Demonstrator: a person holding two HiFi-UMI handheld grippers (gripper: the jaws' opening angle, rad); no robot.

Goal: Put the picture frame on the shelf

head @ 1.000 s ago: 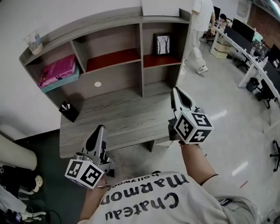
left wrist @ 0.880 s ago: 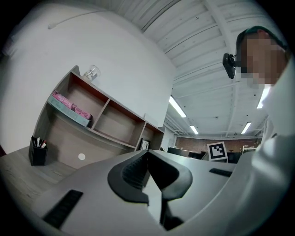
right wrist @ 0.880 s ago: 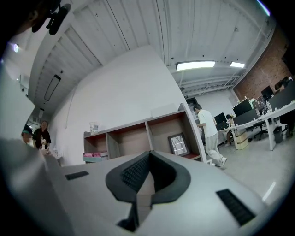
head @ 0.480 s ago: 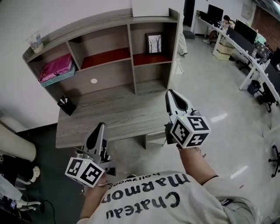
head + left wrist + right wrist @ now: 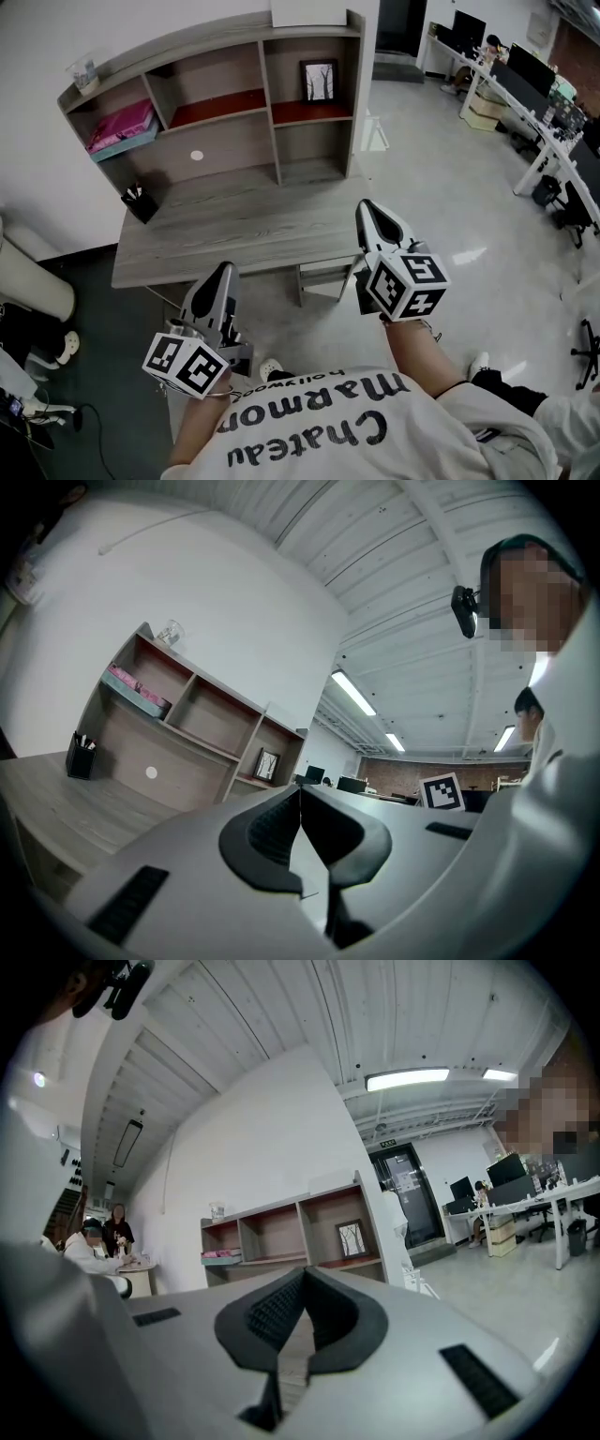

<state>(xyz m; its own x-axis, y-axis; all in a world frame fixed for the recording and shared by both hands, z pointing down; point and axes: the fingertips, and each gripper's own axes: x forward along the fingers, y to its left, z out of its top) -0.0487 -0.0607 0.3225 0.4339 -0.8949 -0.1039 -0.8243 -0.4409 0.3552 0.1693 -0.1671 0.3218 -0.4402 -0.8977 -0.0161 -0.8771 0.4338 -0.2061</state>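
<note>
Standing up in the far right cubby of the shelf (image 5: 187,39), the picture frame (image 5: 319,81) has its long side going up and down and its picture facing the near side, likely so people can see it. The left claw (image 5: 224,270) and the right claw (image 5: 367,206) hang on the near side of the bench (image 5: 234,234), well apart from the picture frame. Both are pinched shut with nothing in them, so the job looks done.

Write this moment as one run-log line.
picture frame: upright, shelf right compartment | left gripper: shut, empty | right gripper: shut, empty | both clear of shelf
</note>
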